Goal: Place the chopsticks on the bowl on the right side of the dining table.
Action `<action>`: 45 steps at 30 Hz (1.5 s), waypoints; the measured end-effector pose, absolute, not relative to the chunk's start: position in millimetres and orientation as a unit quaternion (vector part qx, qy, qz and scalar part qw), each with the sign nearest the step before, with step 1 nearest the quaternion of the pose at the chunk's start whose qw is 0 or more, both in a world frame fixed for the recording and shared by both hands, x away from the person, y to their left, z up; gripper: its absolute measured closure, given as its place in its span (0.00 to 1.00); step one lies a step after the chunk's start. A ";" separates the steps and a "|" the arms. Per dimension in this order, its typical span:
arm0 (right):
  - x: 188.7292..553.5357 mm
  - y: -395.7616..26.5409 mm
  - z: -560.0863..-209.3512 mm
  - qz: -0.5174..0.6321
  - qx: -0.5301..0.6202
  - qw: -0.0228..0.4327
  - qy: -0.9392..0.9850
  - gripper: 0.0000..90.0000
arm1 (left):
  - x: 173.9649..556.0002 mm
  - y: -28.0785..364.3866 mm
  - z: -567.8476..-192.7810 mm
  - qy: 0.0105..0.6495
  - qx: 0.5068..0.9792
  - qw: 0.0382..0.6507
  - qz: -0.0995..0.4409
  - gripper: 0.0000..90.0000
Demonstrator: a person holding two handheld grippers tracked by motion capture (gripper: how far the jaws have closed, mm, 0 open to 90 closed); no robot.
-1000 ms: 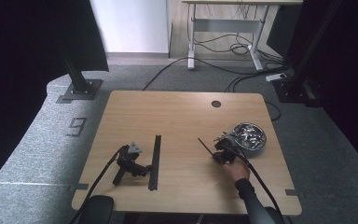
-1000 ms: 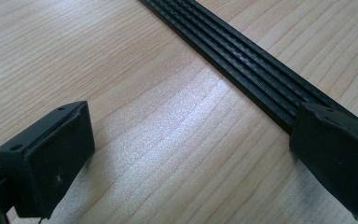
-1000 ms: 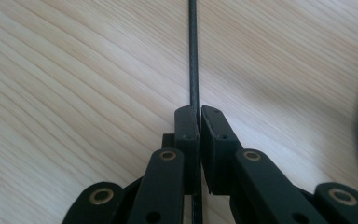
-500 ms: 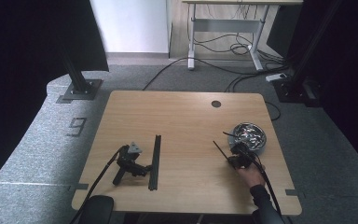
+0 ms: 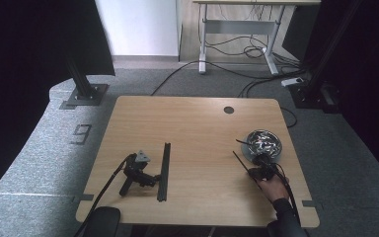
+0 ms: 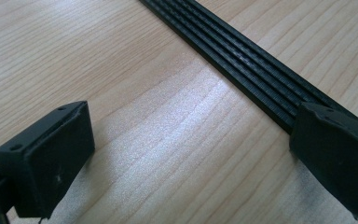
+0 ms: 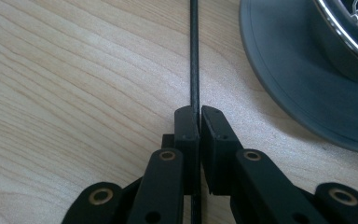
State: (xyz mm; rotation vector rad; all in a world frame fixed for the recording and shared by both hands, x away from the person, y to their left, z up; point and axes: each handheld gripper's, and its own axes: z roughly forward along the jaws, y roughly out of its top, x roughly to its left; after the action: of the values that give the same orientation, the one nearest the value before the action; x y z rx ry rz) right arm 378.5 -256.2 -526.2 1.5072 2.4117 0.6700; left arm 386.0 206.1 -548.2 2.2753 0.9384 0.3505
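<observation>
My right gripper (image 7: 199,112) has its jaws clamped tight on a thin black rod (image 7: 195,56), round in section, matte w/ a faint weave-like sheen, dead straight. In the right gripper view the rod runs from betw. the pads straight up over the wood, passing just left of the bowl's grey base (image 7: 279,79), apart from it. From the high view the rod (image 5: 240,162) lies slantwise at the table's right side, just beside the bowl (image 5: 263,143), w/ the right gripper (image 5: 262,172) at its near end and the hand (image 5: 275,188) behind it. The bowl is shiny metal, round, w/ a polished rim and a jumble of small metal bits inside; can't tell what they are. The left gripper (image 5: 137,173) lies on the table (image 5: 187,118) at the left, no hand on it, grey three-cornered plate on top, cable trailing off the near edge. Its jaws stand wide apart w/ bare wood betw. them; the pads are blocky, matte black. A long flat black rail (image 6: 242,60), ribbed lengthwise w/ fine grooves, lies right by the one jaw in the left gripper view; in the high view the rail (image 5: 164,170) runs nearly front to back. The tabletop is pale wood-grain laminate, rounded corners, a round cable hole (image 5: 228,109) at the far side.
</observation>
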 end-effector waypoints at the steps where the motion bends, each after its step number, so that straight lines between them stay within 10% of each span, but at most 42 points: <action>1: 378.8 -255.8 -525.8 0.225 0.512 0.109 0.821 0.93 | 386.0 206.1 -548.2 0.357 0.867 0.322 0.133 0.00; 18: 390.2 -259.2 -481.7 0.182 0.487 0.120 0.846 0.46 | 386.1 206.2 -548.1 0.357 0.867 0.321 0.133 0.00; 45: 415.4 -237.3 -510.3 0.050 0.446 0.005 0.894 0.77 | 386.0 206.2 -548.1 0.357 0.867 0.321 0.133 0.00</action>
State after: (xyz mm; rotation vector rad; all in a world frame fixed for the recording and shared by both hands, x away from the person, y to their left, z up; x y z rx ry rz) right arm 415.4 -237.3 -510.3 1.3954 2.7987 0.1557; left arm 386.0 206.2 -548.1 2.2766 0.9388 0.3498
